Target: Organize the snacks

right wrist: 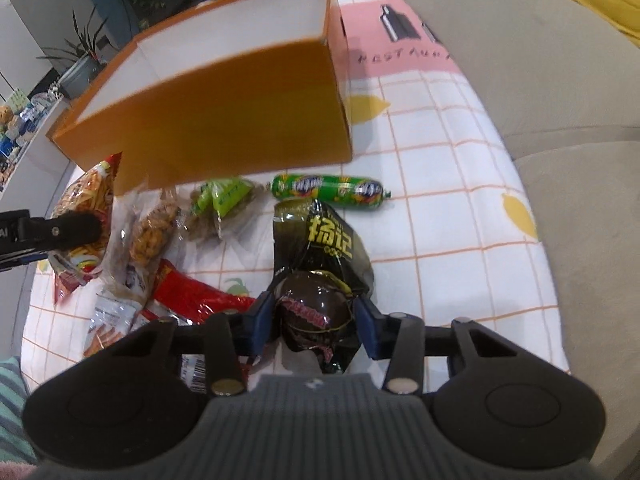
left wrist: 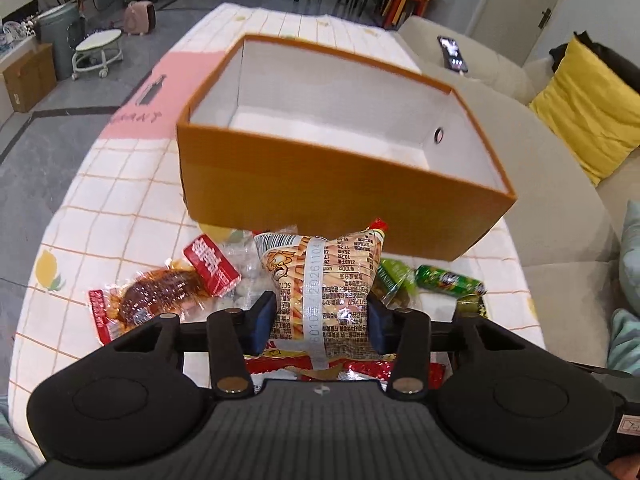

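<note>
Left wrist view: the orange box (left wrist: 344,184) fills the middle of the frame, open at the top, white inside, nothing lying in it. Its near wall stands just above the snack pile, and its right corner reaches close to the table's right edge, where the beige sofa (left wrist: 560,184) begins. Bare checked tablecloth (left wrist: 120,200) runs down the left side of the frame to the table's rounded edge.

At lower centre the left gripper (left wrist: 322,320) is clamped on a yellow snack bag (left wrist: 320,280), blue pads pressing both its sides; the bag stands upright between them, its top just short of the box wall. A red packet (left wrist: 212,266) and a dark meat pack (left wrist: 156,296) lie to the lower left, a green sausage (left wrist: 448,280) to the right.

Right wrist view: the right gripper (right wrist: 314,320) is clenched on a black snack pouch (right wrist: 320,264) at lower centre, the pouch reaching up toward the green sausage (right wrist: 332,190) lying across the cloth just below the box (right wrist: 224,120). Open cloth (right wrist: 460,220) extends to the right as far as the sofa (right wrist: 580,120). At the left edge of the frame the other gripper's finger presses the yellow bag (right wrist: 88,200).
</note>
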